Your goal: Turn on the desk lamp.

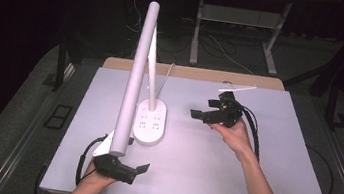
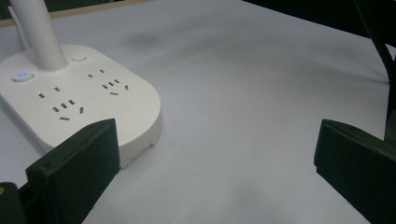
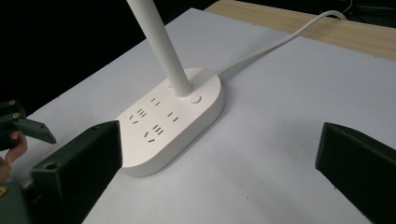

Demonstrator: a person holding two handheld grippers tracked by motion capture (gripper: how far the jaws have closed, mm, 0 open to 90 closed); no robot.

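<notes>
Left gripper (image 1: 133, 168) sits gaping at the near edge with nothing in it. The lamp (image 1: 150, 122) stands mid-table between both. Right gripper (image 1: 203, 110) hovers just right of it, also spread and empty. Looks like pre-grasp; next probably closing in on the base.

lamp arm (image 2: 39, 35) cut off at top edge, lamp head (image 1: 134, 79) hiding part of base (image 1: 151, 122)
</notes>
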